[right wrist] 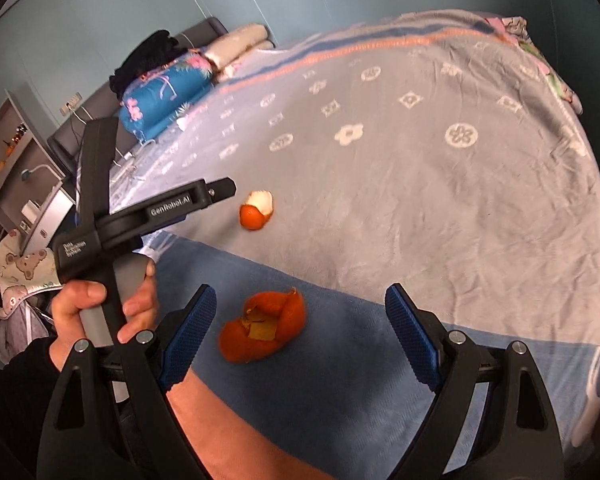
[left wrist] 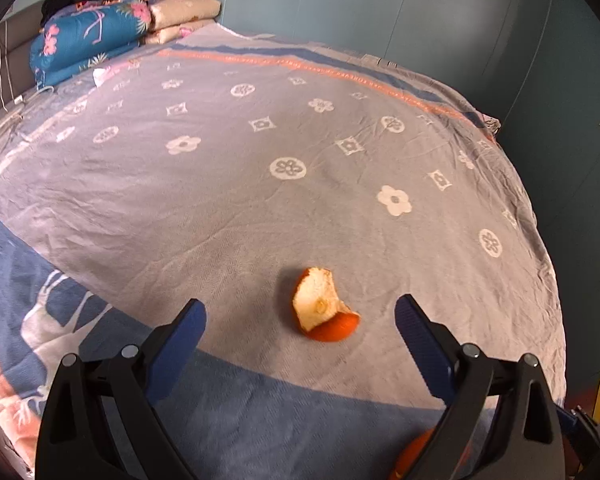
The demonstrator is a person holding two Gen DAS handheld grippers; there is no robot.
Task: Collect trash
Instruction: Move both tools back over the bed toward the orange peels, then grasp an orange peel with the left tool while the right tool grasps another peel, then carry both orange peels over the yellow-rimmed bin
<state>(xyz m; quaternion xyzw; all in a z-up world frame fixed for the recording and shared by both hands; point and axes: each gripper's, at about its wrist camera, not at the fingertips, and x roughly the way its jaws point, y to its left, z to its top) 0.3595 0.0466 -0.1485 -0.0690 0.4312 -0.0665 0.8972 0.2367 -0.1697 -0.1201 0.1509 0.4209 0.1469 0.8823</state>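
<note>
Two pieces of orange peel lie on the bed. One piece [left wrist: 324, 308], curled with its white inside showing, sits just ahead of my open left gripper [left wrist: 300, 312], between its blue fingertips; it also shows in the right wrist view [right wrist: 256, 210]. A larger crumpled piece [right wrist: 262, 330] lies on the blue band of the blanket, between the fingers of my open right gripper [right wrist: 300, 300]; its edge shows in the left wrist view [left wrist: 416, 452]. The left gripper's body [right wrist: 156, 212] shows from the side in the right wrist view, to the left of the small piece.
The bed is covered by a grey flower-patterned blanket [left wrist: 260, 140]. Folded quilts and pillows [left wrist: 96, 40] are stacked at the headboard. A shelf unit [right wrist: 16, 160] and a bear-print cloth [right wrist: 20, 272] stand off the bed's left side. A wall lies behind.
</note>
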